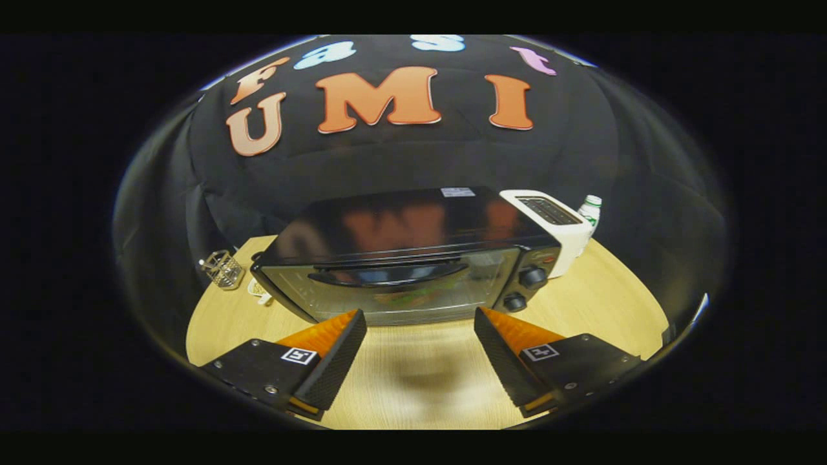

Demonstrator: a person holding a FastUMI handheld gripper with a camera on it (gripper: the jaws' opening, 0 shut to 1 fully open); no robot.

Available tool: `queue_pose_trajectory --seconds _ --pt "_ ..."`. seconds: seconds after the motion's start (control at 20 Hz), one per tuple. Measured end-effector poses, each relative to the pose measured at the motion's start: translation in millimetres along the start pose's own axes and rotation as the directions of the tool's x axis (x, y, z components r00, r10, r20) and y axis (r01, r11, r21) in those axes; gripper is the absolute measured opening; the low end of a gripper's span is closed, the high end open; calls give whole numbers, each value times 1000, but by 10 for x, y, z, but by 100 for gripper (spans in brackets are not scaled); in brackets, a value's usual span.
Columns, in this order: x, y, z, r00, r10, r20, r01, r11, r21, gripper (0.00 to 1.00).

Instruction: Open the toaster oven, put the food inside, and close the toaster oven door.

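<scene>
- Step in hand, as we judge it: the door looks closed on the black, glossy-topped toaster oven [413,255], and through its glass we see something green and orange inside, likely the food, though too blurred to name. So this looks like either the very start or the very end of the task; we cannot tell which.
- Claw [420,352]: released, fingers spread wide with nothing between them, hovering over the pale wooden counter [601,303] just in front of the oven door.
- Next move, if the door has yet to open: we bring the claw up to the dark curved handle [387,276] along the door's top edge, hook or pinch it, and pull down and outward on the hinge arc.
- Counts:
- one toaster oven, two round black knobs [533,278] on its right panel
- one white slot toaster [549,216] touching or just beside the oven's right rear
- one white bottle with green label [590,210] behind that toaster
- one small wire holder [223,269] left of the oven
- one small pale item just beside the oven's left corner, too small to identify
</scene>
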State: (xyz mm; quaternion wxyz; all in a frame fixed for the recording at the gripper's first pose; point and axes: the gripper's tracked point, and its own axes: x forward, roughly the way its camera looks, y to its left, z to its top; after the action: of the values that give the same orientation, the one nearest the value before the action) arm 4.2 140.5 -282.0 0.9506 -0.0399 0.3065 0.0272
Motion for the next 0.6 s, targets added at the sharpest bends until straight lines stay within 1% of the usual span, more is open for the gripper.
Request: queue_pose_trajectory --seconds 0.15,0.25,0.4,0.6 --pt "-284 -177 386 997 -7 76 3 999 54 99" --pt "-529 -330 687 989 -25 143 19 999 49 99" --pt "-892 -525 1137 969 -45 241 40 999 26 99" --pt "-1316 -774 1581 939 -38 341 34 999 19 99"
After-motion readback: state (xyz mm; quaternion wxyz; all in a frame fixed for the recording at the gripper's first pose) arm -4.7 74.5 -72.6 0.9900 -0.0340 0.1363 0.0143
